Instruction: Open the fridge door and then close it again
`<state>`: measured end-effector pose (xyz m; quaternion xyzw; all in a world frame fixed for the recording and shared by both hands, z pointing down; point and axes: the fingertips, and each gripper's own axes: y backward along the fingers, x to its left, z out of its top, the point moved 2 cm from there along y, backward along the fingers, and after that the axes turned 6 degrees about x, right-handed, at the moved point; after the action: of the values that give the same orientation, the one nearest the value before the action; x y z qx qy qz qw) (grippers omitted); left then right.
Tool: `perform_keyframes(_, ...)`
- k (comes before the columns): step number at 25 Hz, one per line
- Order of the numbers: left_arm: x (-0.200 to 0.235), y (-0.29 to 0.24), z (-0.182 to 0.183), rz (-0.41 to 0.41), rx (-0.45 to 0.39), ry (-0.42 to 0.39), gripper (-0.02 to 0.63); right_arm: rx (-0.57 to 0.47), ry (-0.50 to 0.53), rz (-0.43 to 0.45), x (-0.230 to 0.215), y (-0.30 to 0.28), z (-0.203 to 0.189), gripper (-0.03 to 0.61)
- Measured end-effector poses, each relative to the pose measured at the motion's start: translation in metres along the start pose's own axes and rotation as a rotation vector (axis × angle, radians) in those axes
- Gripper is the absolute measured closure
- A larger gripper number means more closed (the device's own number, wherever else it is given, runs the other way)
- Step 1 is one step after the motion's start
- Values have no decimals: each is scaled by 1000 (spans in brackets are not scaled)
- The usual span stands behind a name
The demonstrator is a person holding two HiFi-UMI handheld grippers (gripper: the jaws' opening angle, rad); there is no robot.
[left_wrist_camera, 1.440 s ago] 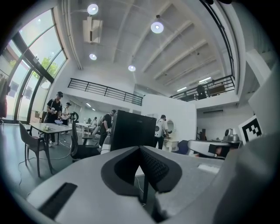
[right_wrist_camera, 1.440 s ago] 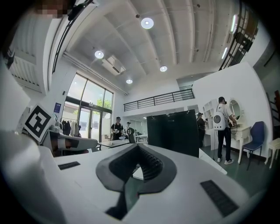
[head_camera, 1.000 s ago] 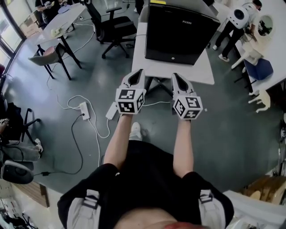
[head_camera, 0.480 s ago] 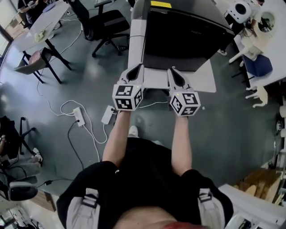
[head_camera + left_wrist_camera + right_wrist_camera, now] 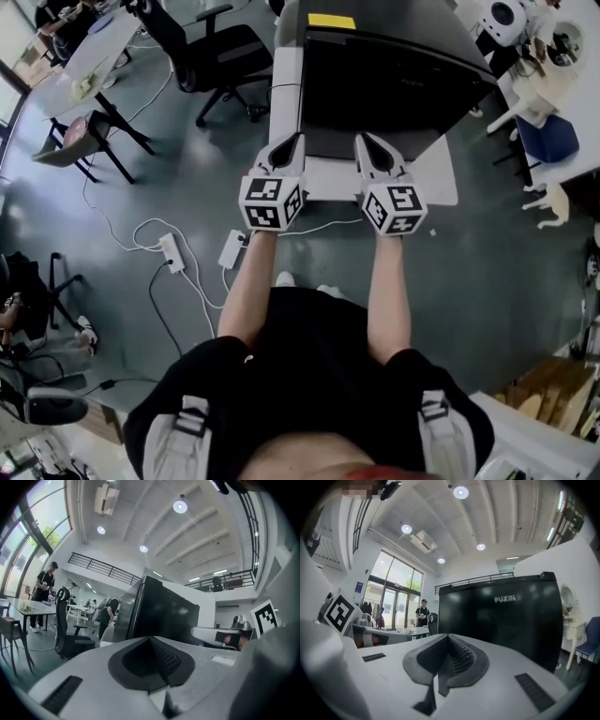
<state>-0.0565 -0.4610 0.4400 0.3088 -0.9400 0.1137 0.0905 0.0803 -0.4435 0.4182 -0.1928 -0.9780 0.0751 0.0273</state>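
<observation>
A black fridge (image 5: 384, 84) with a closed dark door stands on a white table (image 5: 441, 178), straight ahead of me. Both grippers are held level, side by side, over the table's front edge and short of the door. My left gripper (image 5: 292, 141) is shut with nothing between its jaws. My right gripper (image 5: 362, 141) is shut and empty too. In the left gripper view the fridge (image 5: 159, 616) rises beyond the closed gripper (image 5: 151, 639). The right gripper view has the gripper (image 5: 449, 637) low in front of the fridge's (image 5: 511, 616) front.
A black office chair (image 5: 216, 47) stands left of the fridge table. A power strip (image 5: 172, 251) and white cables lie on the grey floor at the left. A blue chair (image 5: 548, 141) and white furniture stand at the right. People stand far off by another table (image 5: 84, 66).
I have stepped toward the fridge: it sits larger and nearer in the head view. Both grippers, still shut, have come from over the floor to the table's front edge.
</observation>
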Motion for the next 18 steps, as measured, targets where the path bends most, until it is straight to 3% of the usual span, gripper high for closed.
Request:
perform_keyframes(5, 5, -13, 19, -27, -50, -32, 614, -9, 265, 99, 12, -20, 53, 581)
perform_keyframes(7, 8, -20, 28, -40, -57, -66, 608, 16, 395, 129, 16, -29, 73, 507)
perform_keyframes(12, 15, -44, 46, -61, -53, -155, 503, 109, 743, 131, 15, -54, 112, 450)
perform_keyframes(18, 18, -77, 57, -107, 2, -254, 388, 252, 971, 86, 7, -77, 132, 435)
